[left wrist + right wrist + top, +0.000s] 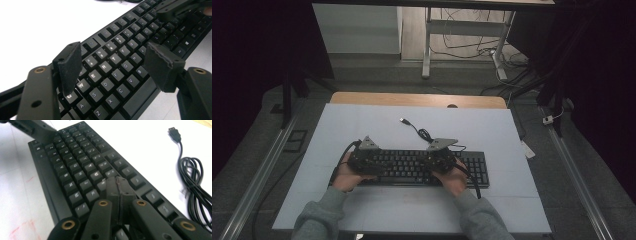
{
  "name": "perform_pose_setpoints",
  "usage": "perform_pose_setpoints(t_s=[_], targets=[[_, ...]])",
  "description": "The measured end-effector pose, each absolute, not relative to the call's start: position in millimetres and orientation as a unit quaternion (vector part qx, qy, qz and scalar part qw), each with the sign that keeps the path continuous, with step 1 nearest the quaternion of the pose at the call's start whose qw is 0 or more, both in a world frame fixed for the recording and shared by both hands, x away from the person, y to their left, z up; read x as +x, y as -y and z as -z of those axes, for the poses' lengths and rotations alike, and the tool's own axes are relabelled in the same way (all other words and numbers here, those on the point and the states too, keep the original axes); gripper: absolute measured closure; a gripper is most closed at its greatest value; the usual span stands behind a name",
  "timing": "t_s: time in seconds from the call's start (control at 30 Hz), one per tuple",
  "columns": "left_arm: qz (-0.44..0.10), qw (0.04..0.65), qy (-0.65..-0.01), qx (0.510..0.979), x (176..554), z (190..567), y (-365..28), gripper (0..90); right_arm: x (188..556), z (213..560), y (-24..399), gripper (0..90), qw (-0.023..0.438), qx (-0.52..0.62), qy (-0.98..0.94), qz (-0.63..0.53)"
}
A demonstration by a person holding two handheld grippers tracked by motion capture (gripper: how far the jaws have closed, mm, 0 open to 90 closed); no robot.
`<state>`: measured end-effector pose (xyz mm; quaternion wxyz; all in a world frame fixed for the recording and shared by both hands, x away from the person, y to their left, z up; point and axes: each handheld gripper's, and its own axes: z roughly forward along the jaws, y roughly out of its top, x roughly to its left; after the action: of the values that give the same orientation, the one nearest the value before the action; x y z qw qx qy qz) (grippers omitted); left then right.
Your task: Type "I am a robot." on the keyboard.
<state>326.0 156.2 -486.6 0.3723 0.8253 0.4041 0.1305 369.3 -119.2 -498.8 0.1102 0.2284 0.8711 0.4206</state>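
1. Sleeved forearms enter at the near edge of the high view; each hand carries a gripper over the keyboard (422, 167), which lies flat on the white table (362, 125), toward its near side.
2. Step in hand, as judged: pressing keys with the finger tips, left gripper (364, 159) over the letter block, right gripper (441, 157) over the right part of that block.
3. Procedure: bring one tip straight down on the middle of a single key, press lightly, lift clear before moving sideways. A slanted approach risks catching a neighbouring key.
4. Keep the hands apart so that the grippers do not collide over the middle rows.
5. Left fingers (68, 67): spread wide, nothing between them. One pad tip stands at the Q key (71, 96); contact cannot be confirmed.
6. Right fingers (111, 188): clenched together, pads meeting, holding nothing. Their joined tip rests at or just above a key in the right part of the letter block.
7. Loose cable (195, 182) with its USB plug (174, 133) lies coiled on the table behind the keyboard, clear of both grippers.
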Motion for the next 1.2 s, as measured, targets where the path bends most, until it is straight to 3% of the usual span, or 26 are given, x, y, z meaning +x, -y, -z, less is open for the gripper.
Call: perform_pose_setpoints(t_s=[0.4,1.2], targets=[[-0.132,0.370,-0.407,0.825,327,488,-156,30.7,358,497,159,61.0,0.123,0.263,-0.857,-0.425],[-0.144,0.374,-0.407,0.821,328,489,-157,33.8,342,501,184,57.4,0.136,0.263,-0.859,-0.418]])
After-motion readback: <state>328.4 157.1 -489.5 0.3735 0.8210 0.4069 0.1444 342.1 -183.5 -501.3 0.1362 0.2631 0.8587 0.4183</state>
